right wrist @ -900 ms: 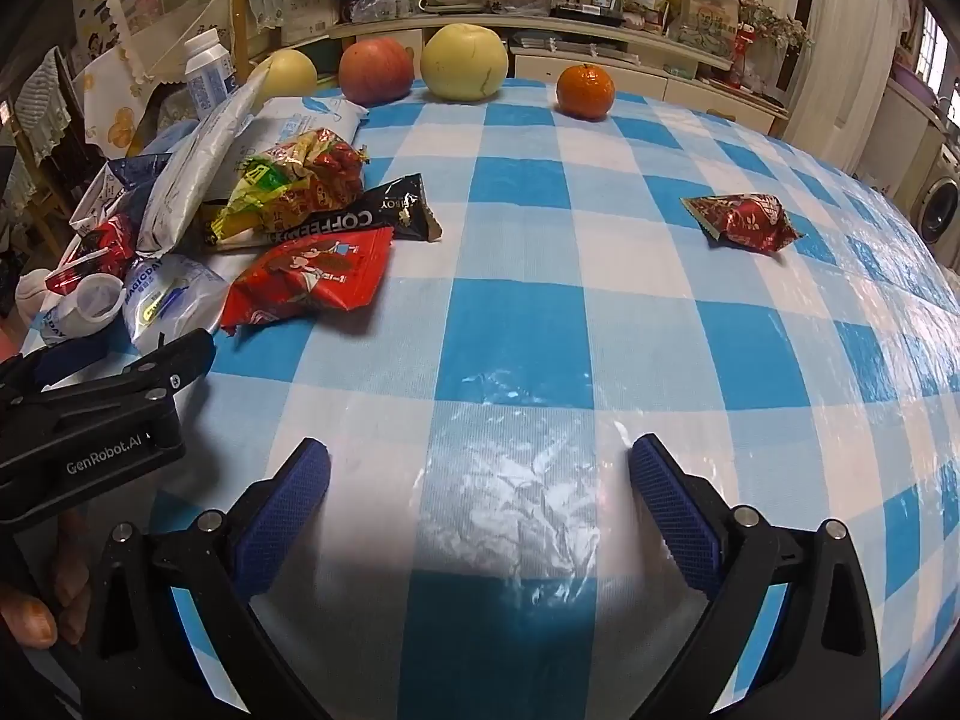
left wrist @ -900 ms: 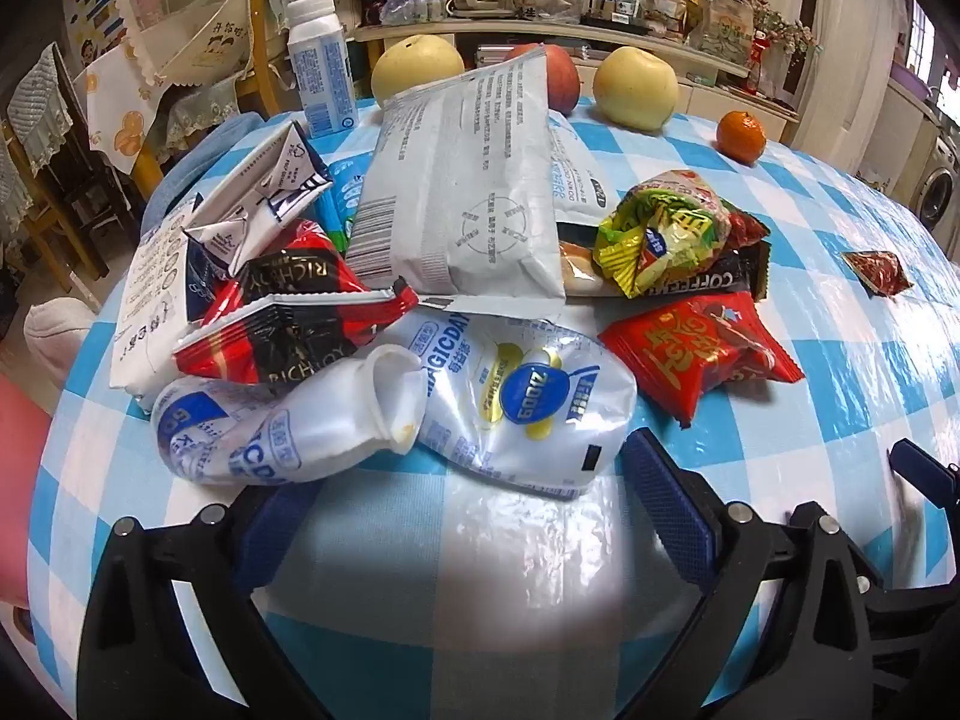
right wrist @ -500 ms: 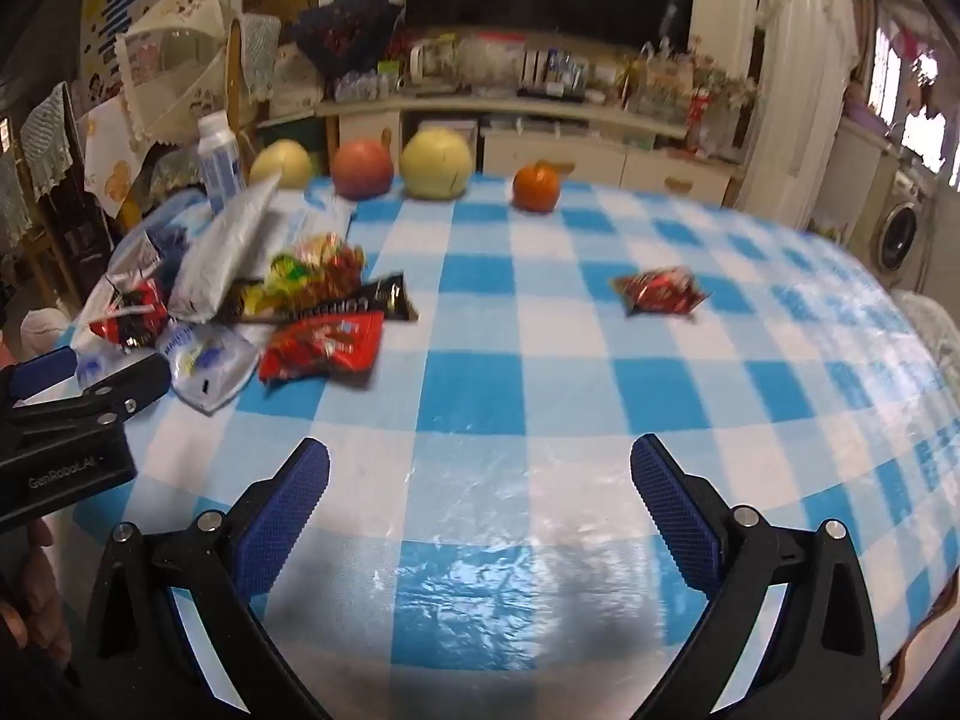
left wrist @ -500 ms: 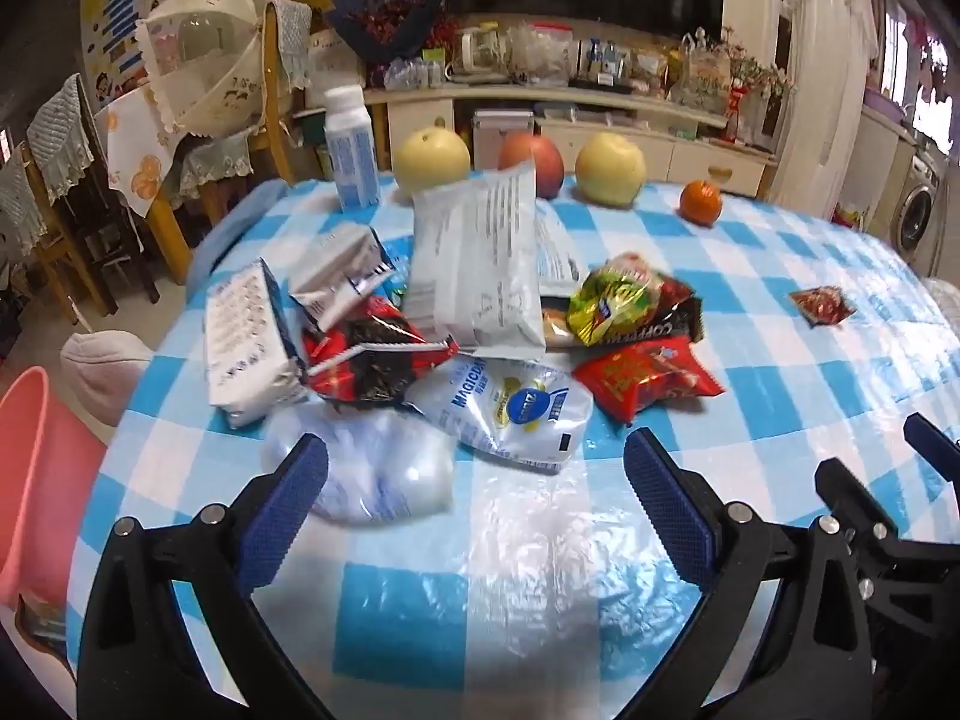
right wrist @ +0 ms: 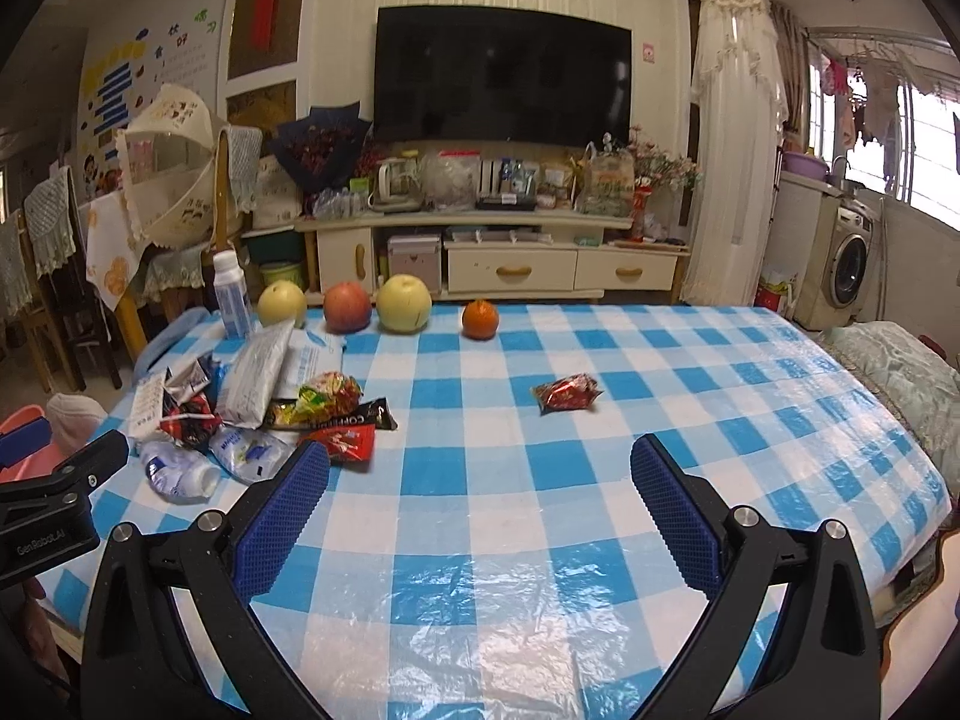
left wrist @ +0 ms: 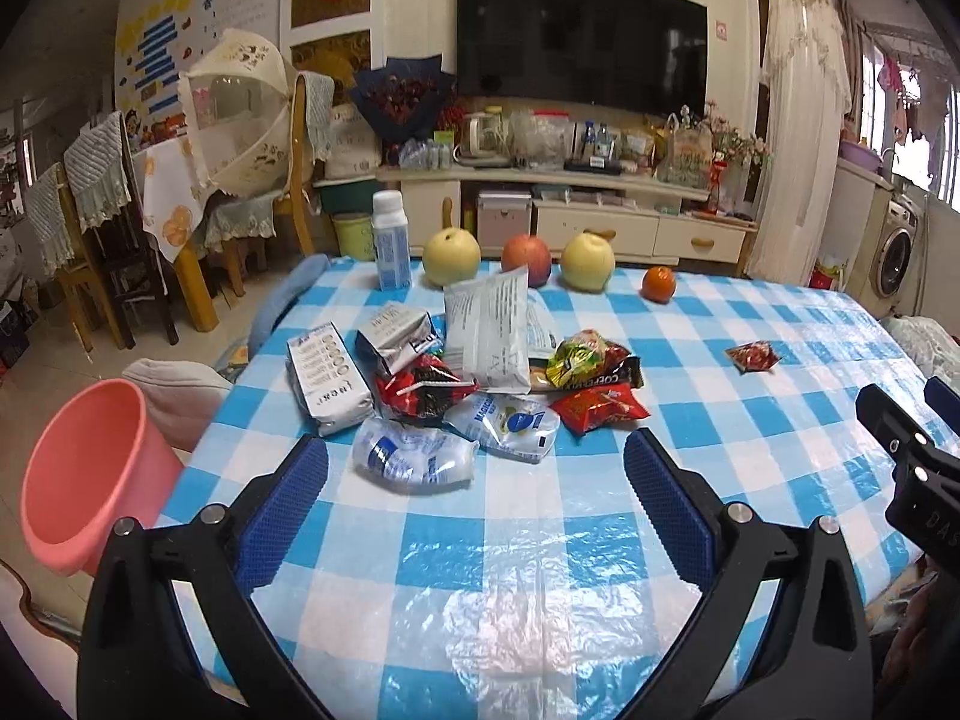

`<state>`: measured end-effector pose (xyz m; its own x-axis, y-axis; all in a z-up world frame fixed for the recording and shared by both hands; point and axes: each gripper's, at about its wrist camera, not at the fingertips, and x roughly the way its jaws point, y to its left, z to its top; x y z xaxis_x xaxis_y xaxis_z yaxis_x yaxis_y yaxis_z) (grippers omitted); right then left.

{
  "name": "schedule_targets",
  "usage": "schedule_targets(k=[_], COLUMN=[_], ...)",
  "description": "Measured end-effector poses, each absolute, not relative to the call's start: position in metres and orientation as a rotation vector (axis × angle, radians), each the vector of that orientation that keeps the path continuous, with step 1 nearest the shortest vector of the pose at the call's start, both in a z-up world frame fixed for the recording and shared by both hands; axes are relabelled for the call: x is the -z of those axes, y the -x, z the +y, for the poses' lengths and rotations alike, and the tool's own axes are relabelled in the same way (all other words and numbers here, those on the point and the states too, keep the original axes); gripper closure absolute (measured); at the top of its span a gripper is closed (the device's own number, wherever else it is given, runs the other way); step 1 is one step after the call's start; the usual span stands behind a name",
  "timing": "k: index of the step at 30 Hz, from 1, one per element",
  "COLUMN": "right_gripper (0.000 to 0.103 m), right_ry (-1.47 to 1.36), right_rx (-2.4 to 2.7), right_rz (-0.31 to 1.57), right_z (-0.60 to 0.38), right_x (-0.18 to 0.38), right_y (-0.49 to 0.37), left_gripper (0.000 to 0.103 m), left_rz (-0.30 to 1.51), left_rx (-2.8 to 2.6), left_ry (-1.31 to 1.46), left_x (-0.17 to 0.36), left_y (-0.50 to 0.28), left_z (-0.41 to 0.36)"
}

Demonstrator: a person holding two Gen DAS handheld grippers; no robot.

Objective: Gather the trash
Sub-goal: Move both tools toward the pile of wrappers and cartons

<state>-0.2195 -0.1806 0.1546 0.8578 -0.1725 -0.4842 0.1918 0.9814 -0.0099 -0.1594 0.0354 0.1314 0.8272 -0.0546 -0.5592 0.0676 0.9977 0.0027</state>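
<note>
I take the heap of wrappers [left wrist: 480, 384] as my landmark. To the left of it, beyond the edge of the surface [left wrist: 516, 546], a pink bin [left wrist: 90, 474] stands lower, tilted, with its mouth open. My left gripper [left wrist: 477, 474] is above the checked cloth, on the near side of the heap, its jaws wide apart and holding nothing. The crushed clear bottle [left wrist: 414, 462] is the nearest piece of the heap to it, not touching. Behind the heap are a white bottle [left wrist: 390, 249], two pears, an apple and an orange [right wrist: 480, 319] in a row. To the right of the heap, well apart, one small red wrapper [right wrist: 565, 393] lies alone. My right gripper [right wrist: 480, 489] hangs near it, also spread open and empty.
</note>
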Motion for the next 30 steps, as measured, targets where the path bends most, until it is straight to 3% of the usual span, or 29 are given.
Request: schedule_targets(k=[11,30], right_gripper=[0.004,0.004], right_ry=[-0.007,0.025], right_rx=[0.210,0.252], right_rz=[0.413,0.345], right_z=[-0.175,-0.174], right_x=[-0.187,-0.210], right_y=[0.264,0.292], left_gripper=[0.003,0.003], left_rz=[0.477,0.397], left_rx=[0.080,0.071], left_ry=[-0.015,0.020], left_x=[-0.178,-0.199], left_y=[0.208,0.239], left_z=[0.044,0.051])
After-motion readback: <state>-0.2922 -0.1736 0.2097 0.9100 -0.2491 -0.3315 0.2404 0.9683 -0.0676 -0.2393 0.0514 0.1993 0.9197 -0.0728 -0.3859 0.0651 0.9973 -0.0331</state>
